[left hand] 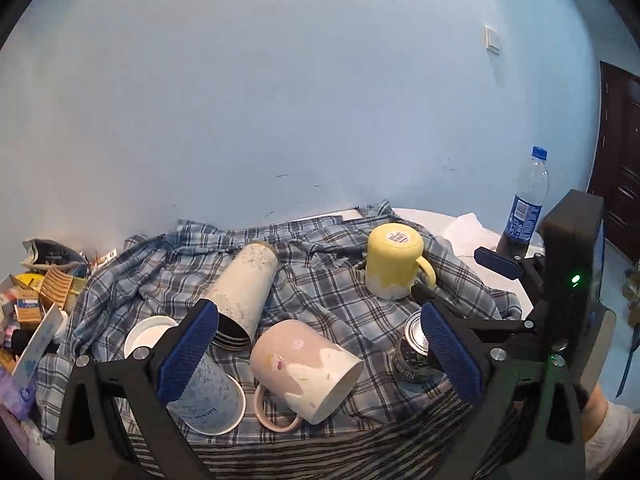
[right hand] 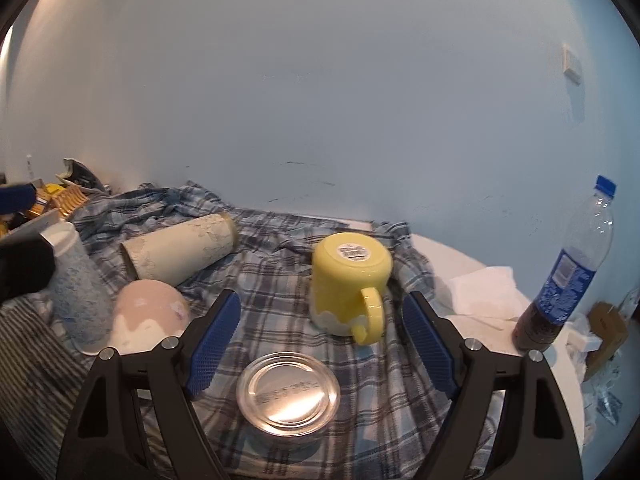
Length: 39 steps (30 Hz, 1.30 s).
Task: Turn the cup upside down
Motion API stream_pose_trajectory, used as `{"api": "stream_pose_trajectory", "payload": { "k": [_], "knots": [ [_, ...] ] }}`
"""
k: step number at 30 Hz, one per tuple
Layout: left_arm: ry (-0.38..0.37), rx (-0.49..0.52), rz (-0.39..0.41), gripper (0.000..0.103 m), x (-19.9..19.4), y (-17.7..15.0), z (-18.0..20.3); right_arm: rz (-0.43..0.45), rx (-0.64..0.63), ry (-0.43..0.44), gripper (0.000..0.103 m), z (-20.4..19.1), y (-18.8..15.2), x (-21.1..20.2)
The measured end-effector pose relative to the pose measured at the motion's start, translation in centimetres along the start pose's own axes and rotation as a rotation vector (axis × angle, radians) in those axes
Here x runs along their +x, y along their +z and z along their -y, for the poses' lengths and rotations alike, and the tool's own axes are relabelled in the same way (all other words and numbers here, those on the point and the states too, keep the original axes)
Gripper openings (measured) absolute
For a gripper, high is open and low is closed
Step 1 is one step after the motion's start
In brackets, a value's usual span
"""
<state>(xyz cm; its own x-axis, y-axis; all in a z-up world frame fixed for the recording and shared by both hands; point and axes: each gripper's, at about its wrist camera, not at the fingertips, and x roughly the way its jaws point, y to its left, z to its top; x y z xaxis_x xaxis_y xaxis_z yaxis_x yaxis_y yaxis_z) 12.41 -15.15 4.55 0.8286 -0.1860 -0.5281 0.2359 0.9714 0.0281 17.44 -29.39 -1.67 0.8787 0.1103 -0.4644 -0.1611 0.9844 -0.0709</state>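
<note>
A: Yellow mug [right hand: 350, 280] is sitting base-up on the plaid cloth [right hand: 280, 300], label showing, so that one looks finished. Pink mug [left hand: 306, 368] is lying on its side, mouth facing near-right, handle against the cloth; my guess is it is next.

B: Grippers?

A: Left gripper [left hand: 320, 360] is hovering over the pink mug, jaws wide, gripping nothing. Right gripper [right hand: 320, 352] is also gaping wide, empty, above a tin can [right hand: 288, 396].

B: Obstructions?

A: Blue paper cup [left hand: 208, 400] is lying just beside the pink mug's handle; a tall cream tumbler [left hand: 244, 284] is lying behind it. The bottle [right hand: 568, 272] is standing well apart at the table edge.
</note>
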Motion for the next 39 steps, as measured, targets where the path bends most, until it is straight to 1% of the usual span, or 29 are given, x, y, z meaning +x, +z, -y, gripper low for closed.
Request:
{"api": "stream_pose_trajectory", "payload": {
  "k": [2, 5, 7, 8, 10, 12, 13, 16, 17, 20, 22, 25, 27, 29, 31, 34, 39],
  "knots": [
    [0.017, -0.033, -0.011, 0.103, 0.0, 0.3, -0.6, -0.031, 0.004, 0.073, 0.082, -0.3, 0.7, -0.2],
    [0.023, -0.108, 0.001, 0.103, -0.8, 0.3, -2.4, -0.117, -0.050, 0.193, 0.082, -1.4, 2.0, 0.4],
    [0.029, -0.154, -0.014, 0.103, -0.7, 0.3, -3.5, -0.172, -0.077, 0.257, 0.082, -2.1, 2.8, 1.3],
    [0.044, -0.170, -0.040, 0.103, -0.6, 0.5, -4.0, -0.205, -0.088, 0.282, 0.082, -2.5, 3.2, 1.9],
    [0.088, -0.170, -0.130, 0.103, 0.0, 1.5, -5.0, -0.280, -0.102, 0.331, 0.082, -3.2, 3.7, 3.3],
    [0.072, -0.160, -0.165, 0.103, 0.4, 2.5, -5.9, -0.356, -0.135, 0.405, 0.082, -4.5, 4.0, 4.8],
    [0.075, -0.163, -0.170, 0.103, 0.4, 3.0, -6.5, -0.378, -0.147, 0.426, 0.082, -5.1, 4.1, 5.3],
    [0.141, -0.173, -0.164, 0.103, 0.3, 3.8, -8.2, -0.433, -0.173, 0.464, 0.082, -6.9, 4.3, 6.8],
    [0.151, -0.164, -0.153, 0.103, 0.1, 3.9, -8.7, -0.455, -0.177, 0.482, 0.082, -7.5, 4.3, 7.5],
    [0.133, -0.129, -0.142, 0.103, -0.5, 3.5, -9.7, -0.529, -0.179, 0.504, 0.082, -8.8, 4.3, 9.7],
    [0.124, -0.120, -0.118, 0.103, -1.1, 3.1, -10.2, -0.582, -0.168, 0.520, 0.082, -9.5, 4.2, 11.1],
    [0.125, -0.112, -0.139, 0.103, -1.0, 2.8, -10.5, -0.650, -0.156, 0.566, 0.082, -10.6, 4.0, 12.7],
    [0.130, -0.122, -0.134, 0.103, -1.0, 2.8, -10.9, -0.676, -0.165, 0.588, 0.082, -11.6, 3.8, 13.4],
    [0.177, -0.119, -0.124, 0.103, -1.0, 2.9, -11.0, -0.687, -0.181, 0.570, 0.082, -12.3, 3.5, 13.8],
    [0.194, -0.123, -0.117, 0.103, -0.8, 2.8, -11.0, -0.695, -0.207, 0.546, 0.082, -12.9, 3.3, 14.1],
    [0.170, -0.144, -0.144, 0.103, -0.2, 2.7, -11.1, -0.730, -0.227, 0.506, 0.082, -13.5, 2.6, 14.7],
    [0.155, -0.146, -0.170, 0.103, 0.7, 2.4, -10.6, -0.714, -0.231, 0.488, 0.082, -13.2, 2.5, 14.1]
  ]
}}
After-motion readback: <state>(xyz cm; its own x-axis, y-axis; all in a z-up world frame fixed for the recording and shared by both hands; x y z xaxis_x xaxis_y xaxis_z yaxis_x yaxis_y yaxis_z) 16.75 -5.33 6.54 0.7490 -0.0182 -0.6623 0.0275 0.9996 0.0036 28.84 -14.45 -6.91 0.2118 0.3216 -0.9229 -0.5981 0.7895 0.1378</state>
